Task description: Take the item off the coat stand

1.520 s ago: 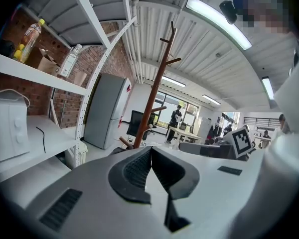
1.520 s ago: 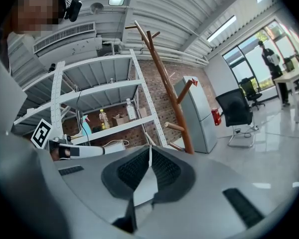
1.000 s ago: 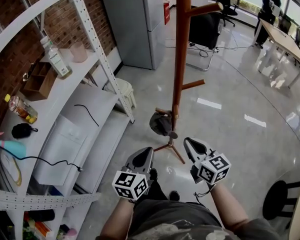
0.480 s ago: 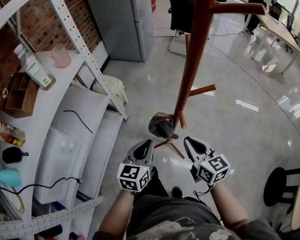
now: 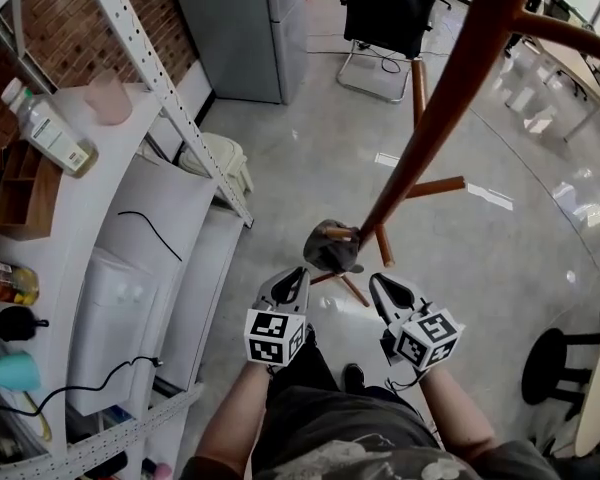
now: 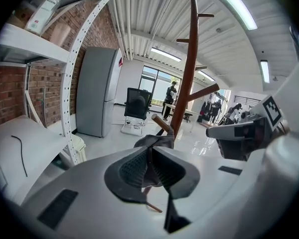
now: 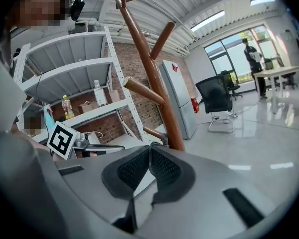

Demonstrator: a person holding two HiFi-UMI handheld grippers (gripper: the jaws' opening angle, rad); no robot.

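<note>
A brown wooden coat stand (image 5: 450, 98) rises from the floor just ahead of me. A grey cap-like item (image 5: 330, 248) hangs on one of its low pegs. My left gripper (image 5: 292, 276) is shut and empty, its tips just short of the item's left side. My right gripper (image 5: 378, 283) is also shut with nothing in it, a little below and right of the item. In the left gripper view the grey item (image 6: 152, 141) shows right behind the closed jaws of the left gripper (image 6: 150, 151), with the stand's pole (image 6: 187, 83) beyond. The right gripper (image 7: 149, 151) faces the pole (image 7: 149, 78).
A white metal shelf rack (image 5: 130, 138) fills the left, carrying a bottle (image 5: 45, 128), a cup (image 5: 105, 98) and a cable. A grey cabinet (image 5: 245, 28) and a black office chair (image 5: 385, 13) stand behind. A white stool (image 5: 220, 163) sits by the rack, a black stool (image 5: 550, 363) at right.
Both grippers have come forward and down toward the stand. The grey item now lies just past their tips, and the pole looms larger overhead.
</note>
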